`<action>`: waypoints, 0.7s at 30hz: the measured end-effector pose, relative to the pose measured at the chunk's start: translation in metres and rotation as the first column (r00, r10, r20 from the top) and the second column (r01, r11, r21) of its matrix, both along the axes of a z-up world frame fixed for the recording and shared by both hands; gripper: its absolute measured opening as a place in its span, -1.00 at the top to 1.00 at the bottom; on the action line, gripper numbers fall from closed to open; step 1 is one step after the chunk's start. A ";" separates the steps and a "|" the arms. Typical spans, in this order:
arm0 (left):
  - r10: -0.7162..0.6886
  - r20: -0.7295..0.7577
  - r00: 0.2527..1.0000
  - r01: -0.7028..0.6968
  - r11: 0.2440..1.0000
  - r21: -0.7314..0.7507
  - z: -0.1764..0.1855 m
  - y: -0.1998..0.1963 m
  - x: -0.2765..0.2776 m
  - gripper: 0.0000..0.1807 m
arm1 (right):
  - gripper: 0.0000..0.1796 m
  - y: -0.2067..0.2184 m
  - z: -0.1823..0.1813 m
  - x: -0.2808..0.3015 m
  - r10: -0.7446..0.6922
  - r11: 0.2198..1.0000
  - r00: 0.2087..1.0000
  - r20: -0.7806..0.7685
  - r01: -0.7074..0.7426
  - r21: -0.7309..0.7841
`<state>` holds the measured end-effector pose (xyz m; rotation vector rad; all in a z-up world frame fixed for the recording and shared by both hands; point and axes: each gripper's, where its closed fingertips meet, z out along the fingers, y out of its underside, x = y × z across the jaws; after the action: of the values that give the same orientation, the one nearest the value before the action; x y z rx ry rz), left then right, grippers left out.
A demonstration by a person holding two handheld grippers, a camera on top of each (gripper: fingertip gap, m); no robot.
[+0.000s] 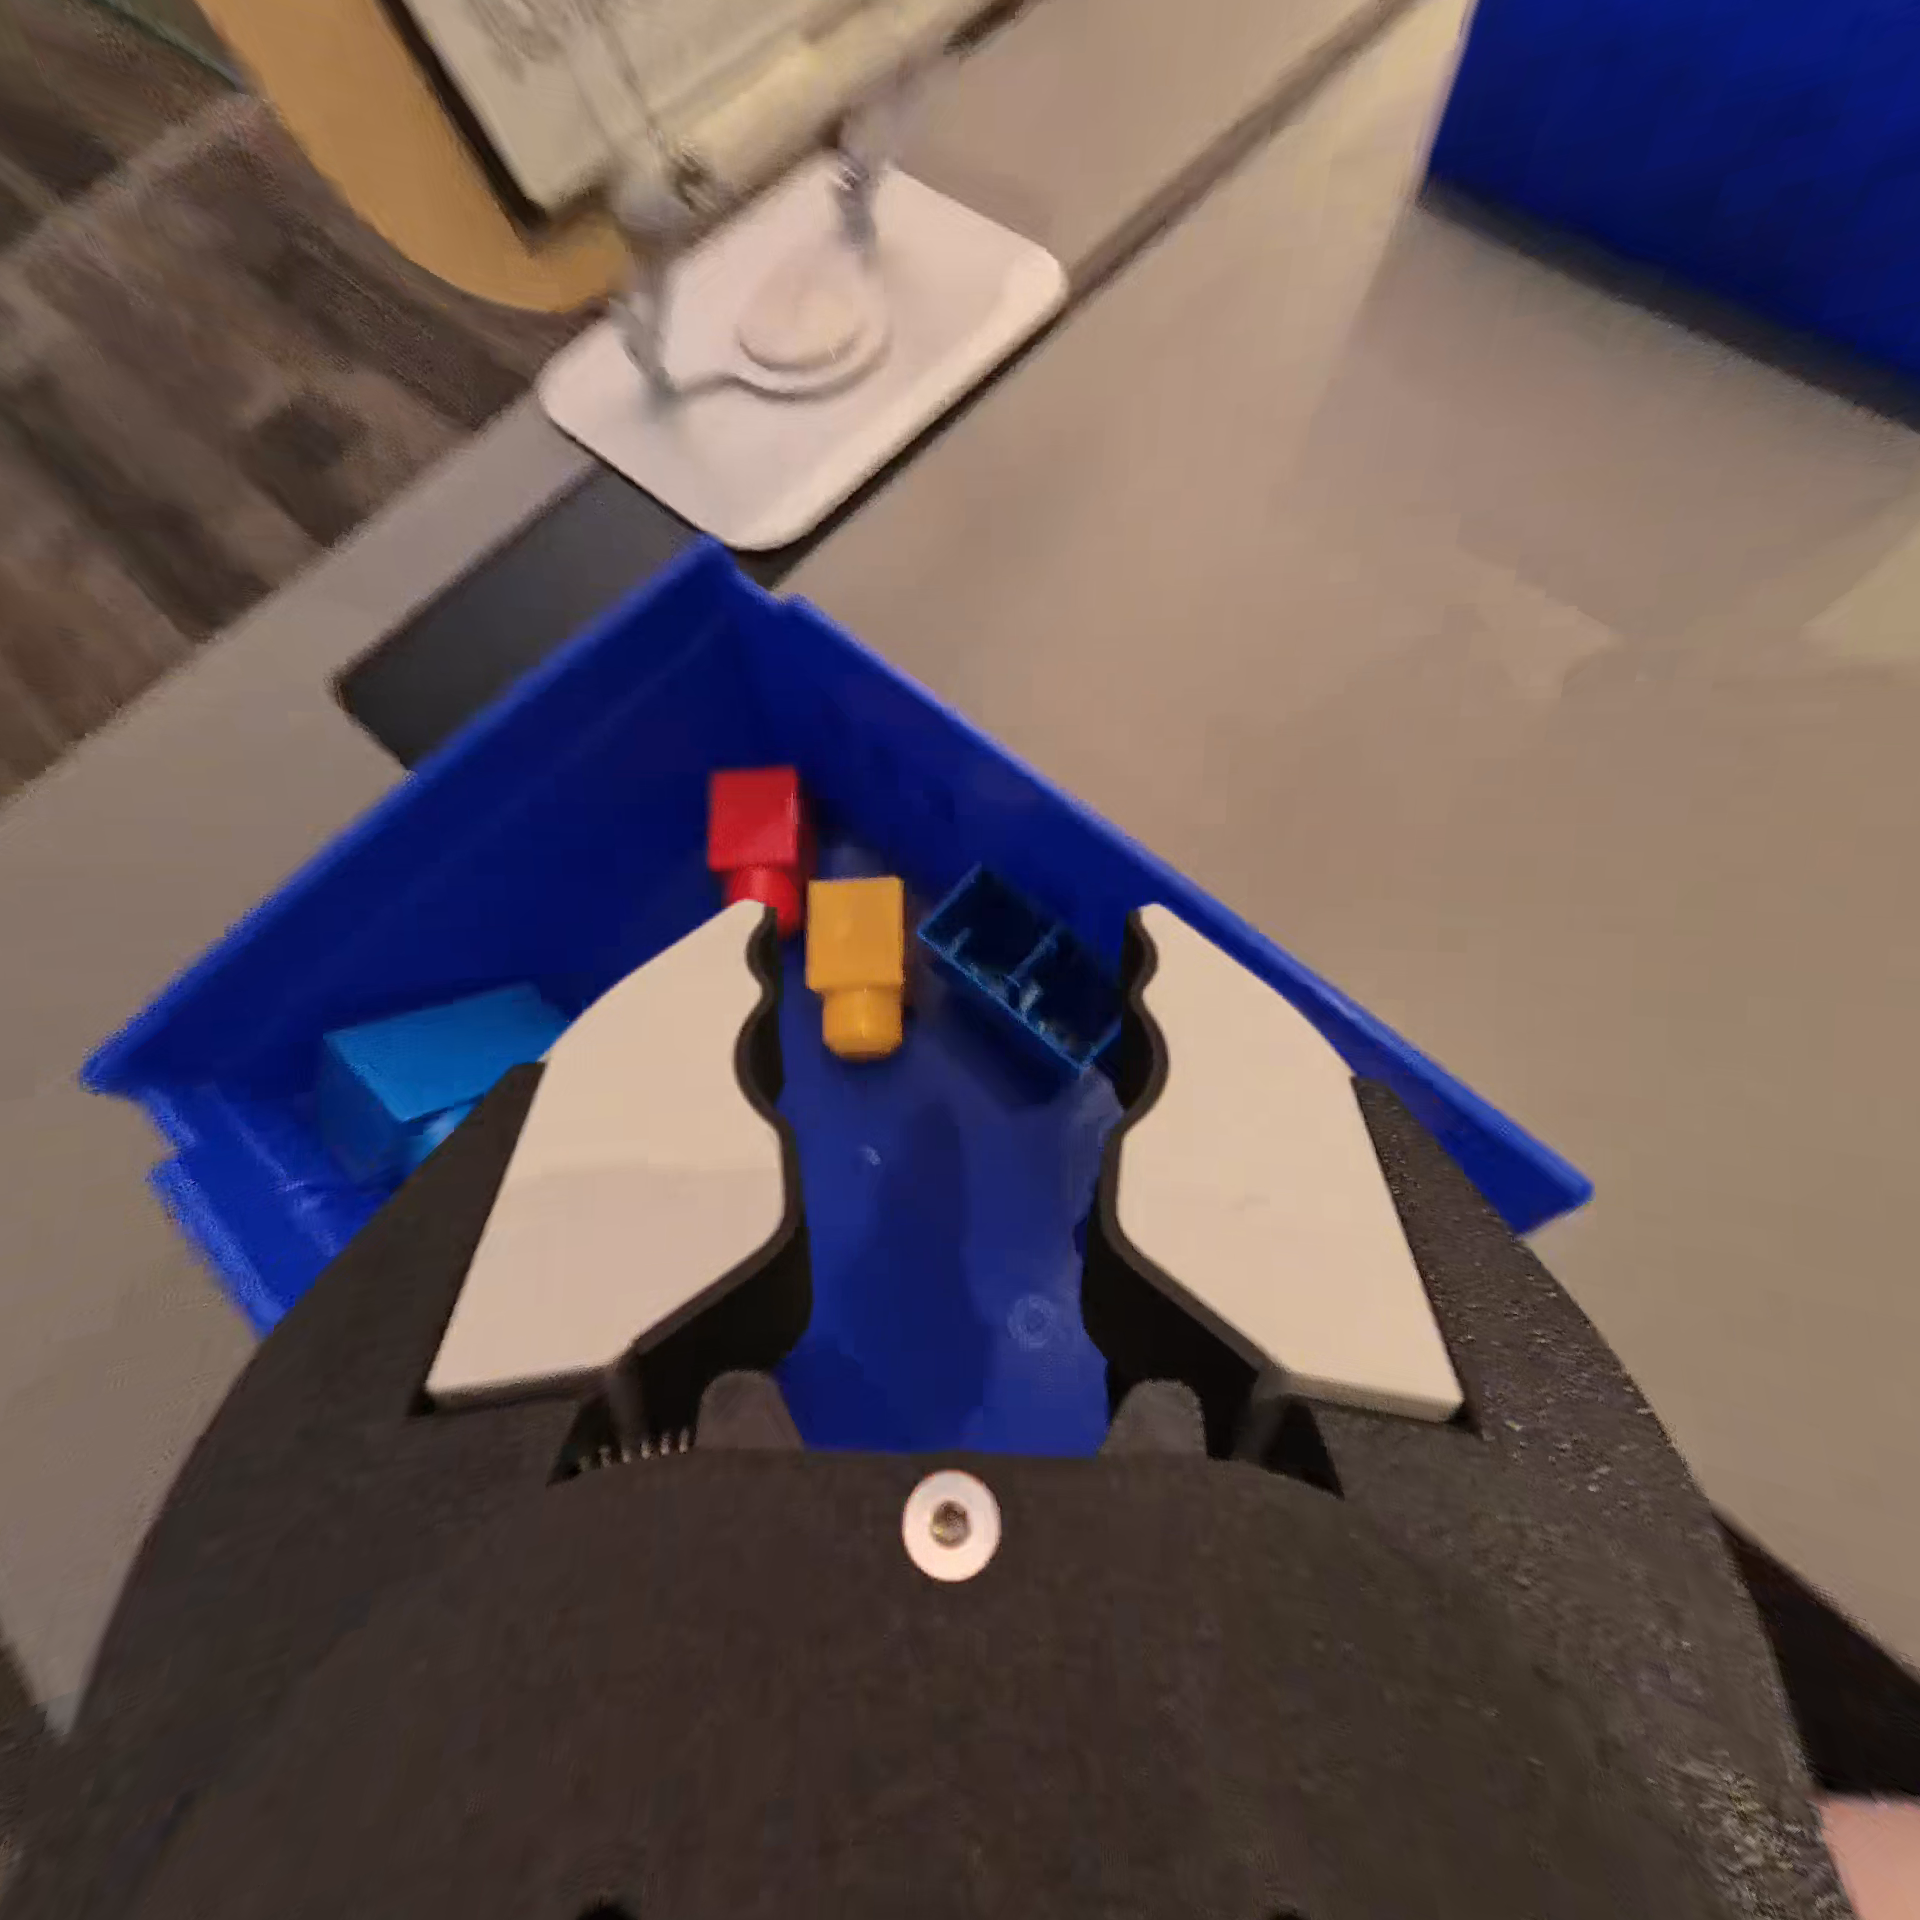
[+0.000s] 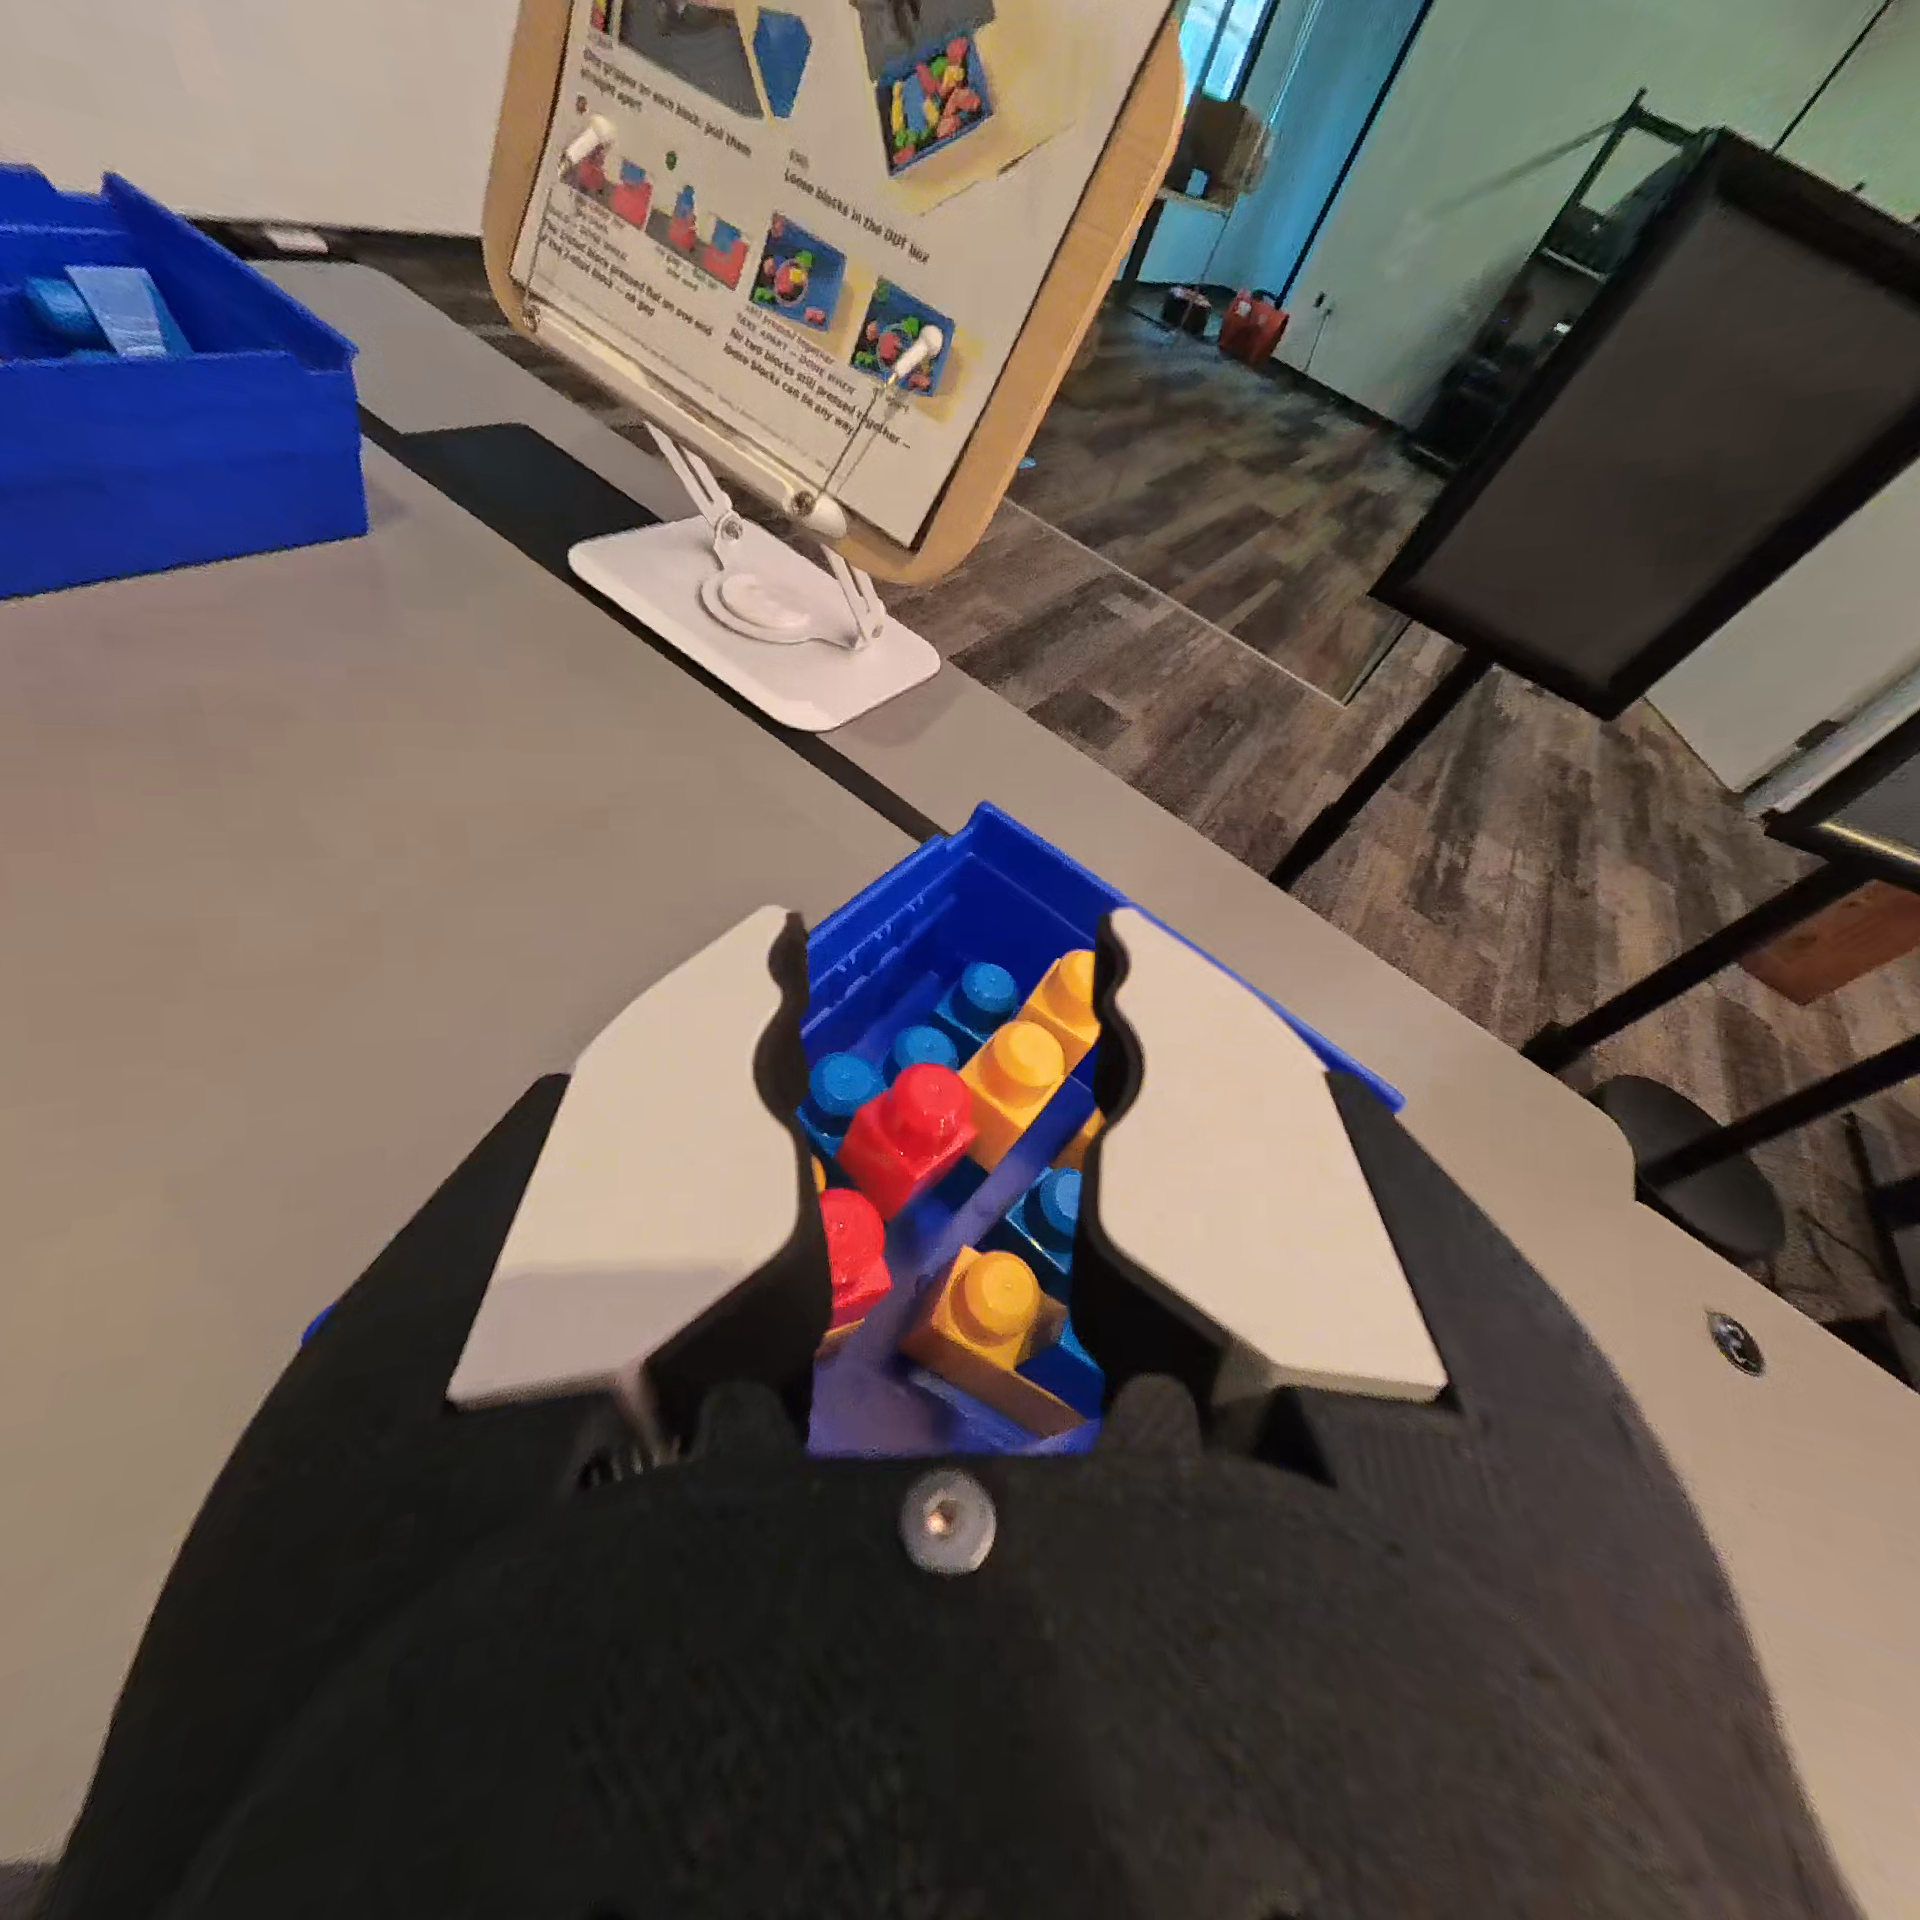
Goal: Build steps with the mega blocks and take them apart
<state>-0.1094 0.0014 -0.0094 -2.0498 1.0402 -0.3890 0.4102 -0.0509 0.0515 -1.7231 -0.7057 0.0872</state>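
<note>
Left hand-held gripper (image 1: 948,935) spread wide and empty above a blue plastic bin (image 1: 582,831) holding a small red one-stud block (image 1: 755,821), a yellow one-stud block (image 1: 854,940), and a dark blue hollow block (image 1: 1023,971) lying loose. Right hand-held gripper (image 2: 951,940) likewise open, empty, above a second blue plastic bin (image 2: 997,894) full of blocks on the grey worktop (image 2: 364,831).

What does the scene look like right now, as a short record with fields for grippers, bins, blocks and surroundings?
left gripper: open, above left bin
right gripper: open, above right bin
left bin: blue, few loose blocks
left bin blocks: red block, yellow block, two blue
right bin: blue, many red, yellow, blue blocks
table: grey
instruction sheet: on white stand
</note>
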 end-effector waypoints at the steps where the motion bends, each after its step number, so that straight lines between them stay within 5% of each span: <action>1: -0.072 -0.017 0.997 0.072 0.997 -0.011 -0.011 -0.005 0.004 0.28 | 0.41 0.001 -0.004 -0.001 -0.002 1.000 1.000 0.028 0.002 -0.015; 6: -0.154 -0.301 0.941 0.183 0.981 0.069 -0.061 0.000 0.004 0.20 | 0.40 0.003 -0.023 -0.011 0.040 0.996 0.994 0.100 -0.031 -0.089; 21: -0.379 -0.245 0.892 0.348 0.923 -0.162 -0.110 0.001 0.024 0.07 | 0.41 -0.006 -0.031 -0.020 0.128 0.985 0.990 0.057 -0.119 -0.128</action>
<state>-0.0851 0.0027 -0.1190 -2.0443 1.6174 -0.3682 0.3899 -0.0571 0.0209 -1.8061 -0.8710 0.1646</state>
